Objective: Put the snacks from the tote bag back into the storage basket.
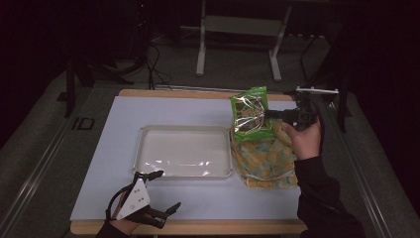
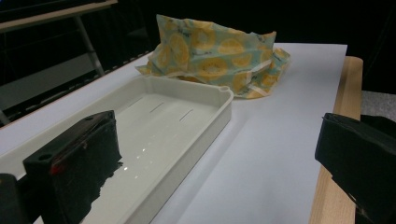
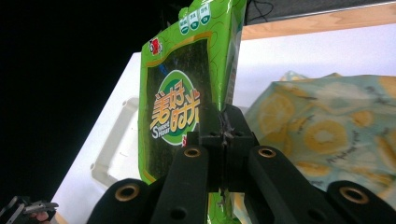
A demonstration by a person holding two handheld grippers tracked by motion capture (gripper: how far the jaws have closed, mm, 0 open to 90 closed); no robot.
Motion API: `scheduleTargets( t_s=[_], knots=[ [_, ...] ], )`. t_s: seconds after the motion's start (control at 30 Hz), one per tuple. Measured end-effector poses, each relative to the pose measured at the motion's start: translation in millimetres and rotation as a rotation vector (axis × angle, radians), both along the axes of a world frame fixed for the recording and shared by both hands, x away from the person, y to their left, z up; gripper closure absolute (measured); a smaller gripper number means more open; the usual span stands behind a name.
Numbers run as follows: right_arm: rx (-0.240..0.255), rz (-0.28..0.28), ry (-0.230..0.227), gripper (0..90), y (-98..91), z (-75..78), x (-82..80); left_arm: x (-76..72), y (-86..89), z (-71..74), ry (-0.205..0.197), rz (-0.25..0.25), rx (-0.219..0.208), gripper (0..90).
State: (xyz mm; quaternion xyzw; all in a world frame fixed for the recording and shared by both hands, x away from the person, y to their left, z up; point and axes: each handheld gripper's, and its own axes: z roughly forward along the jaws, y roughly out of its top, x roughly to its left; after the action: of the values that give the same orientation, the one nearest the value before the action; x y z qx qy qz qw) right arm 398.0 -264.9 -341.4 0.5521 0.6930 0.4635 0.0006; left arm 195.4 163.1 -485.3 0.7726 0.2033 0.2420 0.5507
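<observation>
Right gripper (image 3: 224,135) pinches a green seaweed snack packet (image 3: 187,93) (jaws closed on its edge) above the lemon-print bag (image 1: 265,163); left gripper (image 1: 158,193) rests wide open, empty, beside the white tray (image 1: 183,130).

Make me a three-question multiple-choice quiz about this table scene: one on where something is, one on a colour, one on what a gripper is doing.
1. Where does the patterned cloth bag lie?
A. inside the tray
B. on the table beside the tray's right side
C. on the floor

2. What is the main colour of the snack packet?
A. green
B. red
C. blue

3. How is the left gripper?
A. shut on the tray
B. shut on the packet
C. open, holding nothing

Answers:
1 B: in the high view the bag rests on the white table against the white tray.
2 A: the packet, held up by the right gripper, is bright green.
3 C: the left gripper view shows its jaws wide apart.
</observation>
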Motion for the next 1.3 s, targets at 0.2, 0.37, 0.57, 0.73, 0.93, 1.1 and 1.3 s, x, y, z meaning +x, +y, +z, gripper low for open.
scheduleTargets(
  t_s=[0.2,0.37,0.57,0.73,0.93,1.1,1.3],
  knots=[
    [0.01,0.021,0.007,88.7,16.6,-3.7,3.8,-0.2,-1.7,-1.0,-0.001,-0.007,0.016,0.4],
    [0.02,0.034,0.016,88.7,29.0,-8.5,6.1,-0.2,-1.7,-1.0,-0.001,-0.007,0.017,0.4],
    [0.011,0.039,0.016,88.7,41.5,-12.1,7.2,0.1,-2.1,-1.3,0.005,-0.012,0.026,0.4],
    [0.021,0.041,0.021,88.7,49.7,-15.0,7.8,0.5,-2.0,-1.1,0.007,-0.012,0.023,0.4],
    [0.029,0.037,0.009,88.7,62.2,-18.1,6.0,0.5,-1.9,-1.1,0.006,-0.012,0.021,0.4],
    [0.036,0.042,0.007,88.7,72.7,-23.7,4.7,0.4,-1.6,-0.9,0.003,-0.011,0.02,0.4],
    [0.065,0.04,0.007,88.7,81.8,-31.9,2.8,0.1,-1.8,-0.8,0.003,-0.012,0.021,0.4]
  ],
)
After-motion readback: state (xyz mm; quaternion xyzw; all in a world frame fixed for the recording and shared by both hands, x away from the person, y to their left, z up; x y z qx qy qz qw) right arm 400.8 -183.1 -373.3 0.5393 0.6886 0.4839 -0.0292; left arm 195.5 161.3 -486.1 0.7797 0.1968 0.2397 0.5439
